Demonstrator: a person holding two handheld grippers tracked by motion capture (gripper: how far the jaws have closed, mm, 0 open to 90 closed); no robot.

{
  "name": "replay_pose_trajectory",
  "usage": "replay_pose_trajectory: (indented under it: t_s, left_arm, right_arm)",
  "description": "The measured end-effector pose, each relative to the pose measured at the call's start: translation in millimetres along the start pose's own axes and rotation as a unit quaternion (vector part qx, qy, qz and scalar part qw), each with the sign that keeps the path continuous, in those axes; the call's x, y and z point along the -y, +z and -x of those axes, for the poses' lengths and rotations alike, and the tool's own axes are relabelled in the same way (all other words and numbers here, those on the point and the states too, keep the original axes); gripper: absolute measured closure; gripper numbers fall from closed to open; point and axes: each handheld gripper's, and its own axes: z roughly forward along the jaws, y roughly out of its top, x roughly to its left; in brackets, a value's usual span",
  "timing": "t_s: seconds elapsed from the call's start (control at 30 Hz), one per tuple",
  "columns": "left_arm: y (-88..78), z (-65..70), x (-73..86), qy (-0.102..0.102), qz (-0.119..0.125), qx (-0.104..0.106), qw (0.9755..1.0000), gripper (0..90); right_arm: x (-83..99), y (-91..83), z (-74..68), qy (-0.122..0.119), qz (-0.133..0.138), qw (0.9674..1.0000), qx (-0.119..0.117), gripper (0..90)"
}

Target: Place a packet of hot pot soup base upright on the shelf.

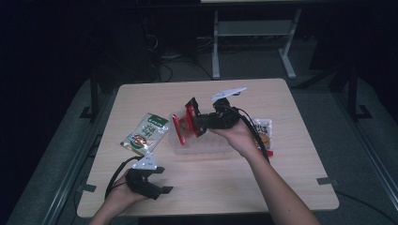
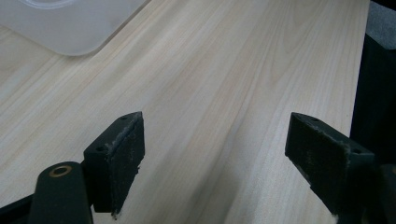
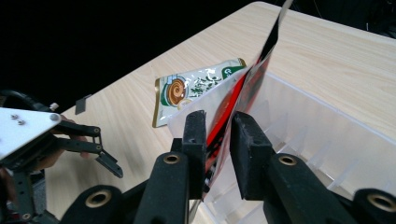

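Two grippers work at the table (image 1: 281,187) in the high view: the right gripper (image 1: 187,119), at frame centre, holds a red packet (image 1: 179,127) upright over the clear plastic bin (image 1: 206,146), while the left gripper (image 1: 162,180) rests at the lower left, near the table's front edge. A green packet (image 1: 145,132) lies flat to the left of the bin, and another snack packet (image 1: 264,131) lies at the bin's right.

Looking along the left gripper (image 2: 215,163), its jaws stand wide apart with nothing between them, bare wood below and a corner of the bin (image 2: 70,28) at the upper left.

Along the right gripper (image 3: 218,154), the jaws stand a little apart with the red packet (image 3: 252,88) on edge between them, over the bin's (image 3: 322,140) divided slots; one pad looks clear of the packet, so the grip seems to be loosening. My reading: the packet is being released into a slot. Next, the jaws should open fully and lift clear, then go for the green packet (image 3: 196,88).
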Motion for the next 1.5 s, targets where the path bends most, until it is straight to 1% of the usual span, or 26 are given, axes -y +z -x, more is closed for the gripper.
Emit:
replay_pose_trajectory:
  t_s: [0.13,0.17,0.23,0.33,0.4,0.43,0.47,0.5,0.57,0.63,0.67,0.73,0.8,0.9,0.93,1.0,1.07,1.43,1.47,1.5]
  left_arm:
    - [0.2,0.1,-0.2,0.001,-0.001,0.0,1.0,19.6]
    - [0.3,-0.1,-0.4,0.005,-0.001,-0.001,1.0,19.6]
    - [0.2,0.0,-0.4,0.004,-0.002,0.0,1.0,19.6]
    - [0.1,-0.1,-0.2,0.001,-0.002,-0.001,1.0,19.6]
    - [0.1,-0.3,-0.1,0.001,-0.001,-0.001,1.0,19.6]
    - [0.1,-0.4,-0.1,0.001,-0.002,-0.001,1.0,19.7]
    - [0.3,-0.2,-0.2,0.0,-0.002,-0.001,1.0,19.7]
    - [0.4,-0.2,-0.4,0.0,-0.003,-0.001,1.0,19.7]
    - [0.8,0.2,-0.7,0.001,-0.002,-0.001,1.0,19.7]
    - [0.8,0.2,-0.7,0.001,-0.002,-0.001,1.0,19.7]
    - [0.4,-0.2,-0.6,0.0,-0.004,-0.002,1.0,19.7]
    - [0.0,-1.0,-0.1,0.0,-0.002,-0.001,1.0,19.8]
    - [-0.2,-1.2,0.0,-0.001,-0.002,-0.002,1.0,19.8]
    - [-0.2,-1.2,-0.3,0.0,-0.004,0.0,1.0,19.8]
    - [0.4,-0.5,-0.8,0.0,-0.004,0.001,1.0,19.9]
    - [1.3,0.0,-0.8,0.001,-0.002,0.001,1.0,19.9]
    - [1.5,0.1,-0.8,0.001,-0.002,0.001,1.0,19.9]
    - [2.1,0.1,-0.4,0.002,-0.002,0.004,1.0,19.9]
    - [2.2,0.1,-0.3,0.002,-0.002,0.004,1.0,19.9]
    - [2.3,0.1,-0.2,0.001,-0.003,0.005,1.0,19.9]
  right_arm:
    - [0.3,-4.3,0.4,0.0,-0.005,1.0,0.0,74.9]
    - [0.6,-5.1,0.4,0.002,-0.006,1.0,-0.001,74.8]
    - [1.3,-7.1,1.1,0.001,-0.01,1.0,-0.002,73.2]
    - [2.9,-11.1,0.3,0.0,-0.014,0.9999,-0.007,72.9]
    - [3.4,-12.4,-0.4,0.002,-0.016,0.9998,-0.006,73.1]
    - [4.5,-14.2,-0.6,0.0,-0.021,0.9998,-0.006,77.5]
    - [4.5,-14.2,-0.6,0.0,-0.021,0.9998,-0.006,77.5]
    - [5.4,-14.3,-0.5,0.0,-0.027,0.9996,-0.003,82.2]
    - [6.1,-13.3,-0.7,-0.003,-0.029,0.9996,-0.002,87.1]
    - [6.2,-12.7,-0.5,-0.006,-0.029,0.9995,-0.004,88.6]
    - [6.0,-11.5,-1.8,-0.002,-0.023,0.9997,-0.01,89.3]
    - [5.5,-10.8,-3.5,-0.006,-0.017,0.9998,-0.004,89.5]
    - [5.0,-9.6,-4.0,-0.001,-0.014,0.9998,-0.013,89.0]
    - [4.4,-7.4,-5.0,0.0,-0.015,0.9997,-0.017,89.1]
    - [3.4,-3.6,-6.8,-0.004,-0.02,0.9997,-0.014,89.2]
    - [2.5,0.8,-8.5,-0.005,-0.022,0.9996,-0.017,89.0]
    - [1.4,5.6,-9.8,-0.007,-0.026,0.9995,-0.015,89.1]
    - [0.4,21.2,-6.9,-0.001,-0.02,0.9996,-0.019,89.0]
    - [0.5,22.9,-6.3,0.003,-0.02,0.9996,-0.021,88.4]
    - [0.7,24.5,-5.2,0.0,-0.02,0.9996,-0.022,87.0]
